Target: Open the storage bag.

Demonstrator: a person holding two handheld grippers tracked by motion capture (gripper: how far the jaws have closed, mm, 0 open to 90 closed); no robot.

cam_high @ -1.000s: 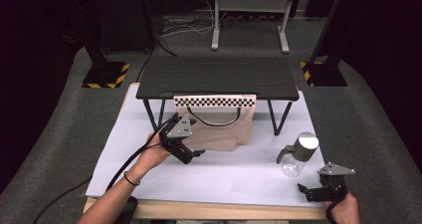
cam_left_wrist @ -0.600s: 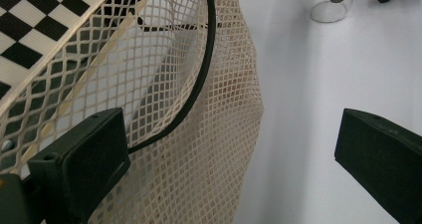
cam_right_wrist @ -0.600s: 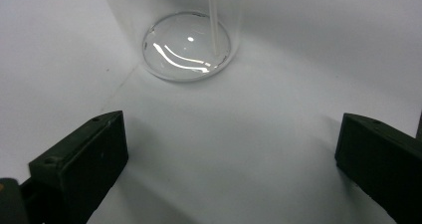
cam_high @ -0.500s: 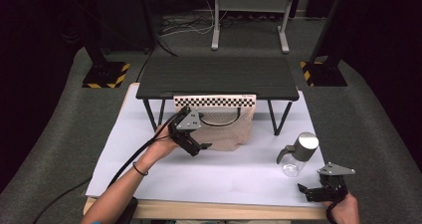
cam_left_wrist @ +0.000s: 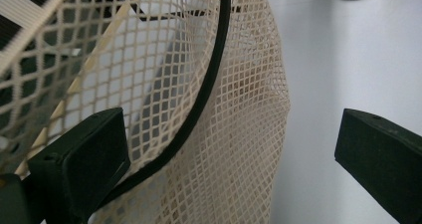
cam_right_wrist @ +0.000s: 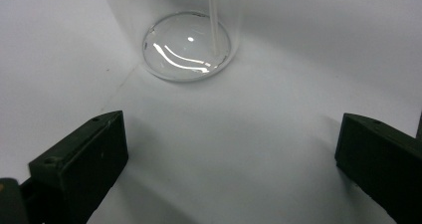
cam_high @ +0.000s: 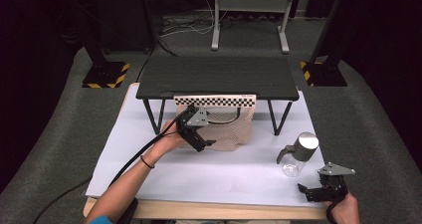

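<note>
1. High view: left gripper (cam_high: 198,137) reaches the beige mesh bag (cam_high: 230,129) hanging under the black slatted rack (cam_high: 219,77)
2. Left gripper view: jaws spread, the bag's netting and black cord (cam_left_wrist: 209,84) between them
3. Right gripper view: jaws apart, clear glass bottle (cam_right_wrist: 186,45) just ahead

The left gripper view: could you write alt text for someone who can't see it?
Two open black jaws of the left hand-held gripper frame a beige mesh bag hanging close in front, its black cord handle curving down toward the left jaw. To the right of the bag lies the white tabletop; a checkered band crosses the top left corner.
</note>
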